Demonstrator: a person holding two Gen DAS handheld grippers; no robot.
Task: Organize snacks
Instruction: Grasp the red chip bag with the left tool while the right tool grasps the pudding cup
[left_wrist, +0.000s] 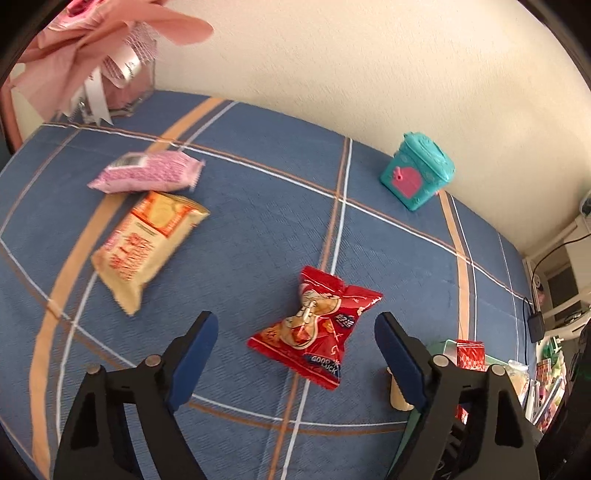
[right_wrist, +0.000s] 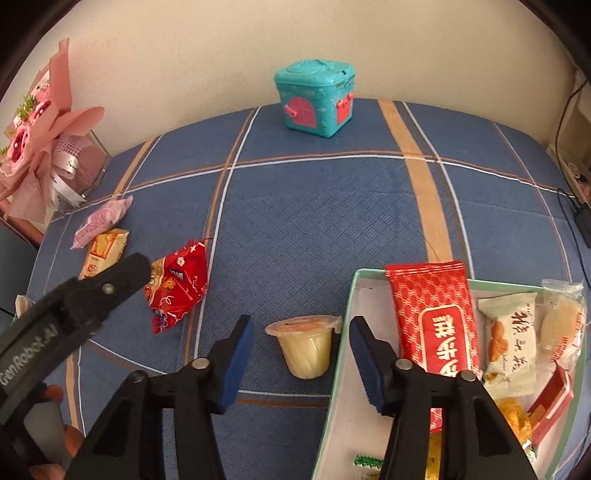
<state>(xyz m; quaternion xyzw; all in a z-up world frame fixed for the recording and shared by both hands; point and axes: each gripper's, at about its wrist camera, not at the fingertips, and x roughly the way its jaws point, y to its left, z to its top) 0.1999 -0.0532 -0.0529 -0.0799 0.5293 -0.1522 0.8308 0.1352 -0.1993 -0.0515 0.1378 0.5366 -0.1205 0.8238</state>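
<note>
A red snack packet (left_wrist: 317, 328) lies on the blue checked cloth, and my left gripper (left_wrist: 295, 321) hovers open over it, a finger on either side and neither pad touching. A yellow packet (left_wrist: 147, 247) and a pink packet (left_wrist: 147, 173) lie further left. In the right wrist view a jelly cup (right_wrist: 304, 343) stands upright between the fingers of my right gripper (right_wrist: 302, 321), with a gap at each pad. Right of the cup is a pale green box (right_wrist: 343, 354) holding several snacks, among them a long red packet (right_wrist: 436, 314). One left finger (right_wrist: 122, 277) shows beside the red packet (right_wrist: 177, 284).
A teal toy box (right_wrist: 317, 99) stands at the back by the wall. A pink bouquet (right_wrist: 40, 129) in a clear case fills the far left corner. Cables and a black adapter (right_wrist: 583, 218) lie off the right edge of the cloth.
</note>
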